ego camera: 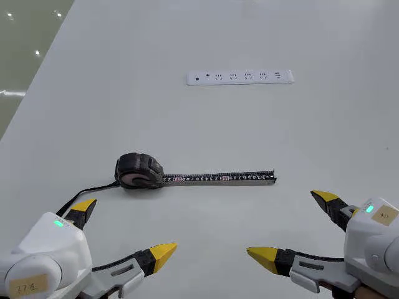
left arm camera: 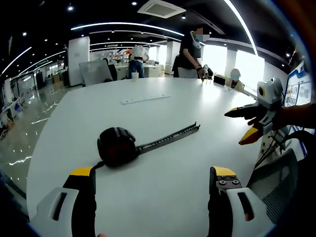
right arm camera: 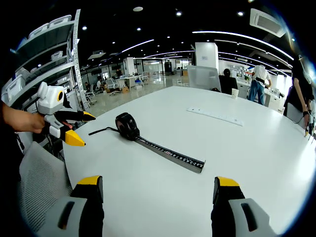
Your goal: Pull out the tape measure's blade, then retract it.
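Tape measure (ego camera: 138,170) lies on the desk (ego camera: 206,124) ahead of both tongs, with its blade (ego camera: 218,178) extended left to right and the hook end to the right. Left tongs (ego camera: 128,227) are nearer the case, right tongs (ego camera: 285,223) nearer the hook. Both are spread apart and empty. The blade lock is apparently engaged.

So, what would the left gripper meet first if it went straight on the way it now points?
Probably the tape measure: its case lies ahead of the open left gripper, slightly left of centre, though depth is unclear.
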`<state>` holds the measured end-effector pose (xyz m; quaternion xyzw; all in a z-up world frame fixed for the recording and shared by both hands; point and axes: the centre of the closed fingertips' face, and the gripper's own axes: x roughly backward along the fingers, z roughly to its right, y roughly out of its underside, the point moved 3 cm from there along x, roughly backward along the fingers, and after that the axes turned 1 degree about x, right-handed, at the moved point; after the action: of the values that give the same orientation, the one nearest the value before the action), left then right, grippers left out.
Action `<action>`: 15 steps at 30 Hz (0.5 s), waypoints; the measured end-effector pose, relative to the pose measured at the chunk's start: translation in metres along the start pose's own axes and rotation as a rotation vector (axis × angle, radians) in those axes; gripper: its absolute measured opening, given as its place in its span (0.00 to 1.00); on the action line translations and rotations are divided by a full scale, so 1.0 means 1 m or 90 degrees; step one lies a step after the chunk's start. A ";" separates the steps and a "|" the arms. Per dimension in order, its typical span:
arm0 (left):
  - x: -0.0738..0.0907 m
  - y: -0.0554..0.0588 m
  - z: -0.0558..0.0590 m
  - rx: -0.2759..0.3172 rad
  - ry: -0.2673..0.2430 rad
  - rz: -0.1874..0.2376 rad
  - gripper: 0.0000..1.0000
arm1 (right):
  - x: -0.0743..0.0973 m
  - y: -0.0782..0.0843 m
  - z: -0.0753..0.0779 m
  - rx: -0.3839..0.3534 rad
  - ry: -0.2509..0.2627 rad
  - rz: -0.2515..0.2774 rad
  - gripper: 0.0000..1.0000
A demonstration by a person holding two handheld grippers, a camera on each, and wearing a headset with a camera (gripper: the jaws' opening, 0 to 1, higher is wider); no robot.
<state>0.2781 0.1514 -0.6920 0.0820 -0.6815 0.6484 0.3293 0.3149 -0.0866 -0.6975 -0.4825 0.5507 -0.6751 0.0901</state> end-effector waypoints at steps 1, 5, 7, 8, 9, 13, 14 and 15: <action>-0.001 0.000 -0.001 -0.001 -0.001 -0.002 0.93 | -0.001 0.001 0.000 0.002 -0.001 -0.002 0.91; -0.005 0.000 -0.005 0.003 -0.004 -0.005 0.93 | -0.002 0.002 0.002 0.006 -0.006 -0.007 0.91; -0.007 0.001 -0.007 0.005 -0.007 -0.007 0.93 | -0.003 0.002 0.002 0.008 -0.009 -0.010 0.90; -0.007 0.001 -0.007 0.005 -0.007 -0.006 0.93 | -0.003 0.003 0.003 0.008 -0.010 -0.013 0.90; -0.008 0.001 -0.007 0.005 -0.007 -0.006 0.93 | -0.004 0.003 0.004 0.009 -0.011 -0.015 0.90; -0.010 -0.001 -0.011 0.010 -0.013 0.000 0.95 | -0.005 0.004 0.009 0.008 -0.019 -0.019 0.91; -0.010 -0.001 -0.011 0.012 -0.014 0.000 0.96 | -0.006 0.004 0.010 0.007 -0.020 -0.020 0.91; -0.011 -0.002 -0.012 0.012 -0.016 0.001 0.96 | -0.006 0.004 0.012 0.008 -0.020 -0.023 0.91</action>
<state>0.2916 0.1592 -0.6973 0.0926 -0.6796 0.6539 0.3192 0.3253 -0.0922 -0.7054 -0.5025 0.5365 -0.6720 0.0896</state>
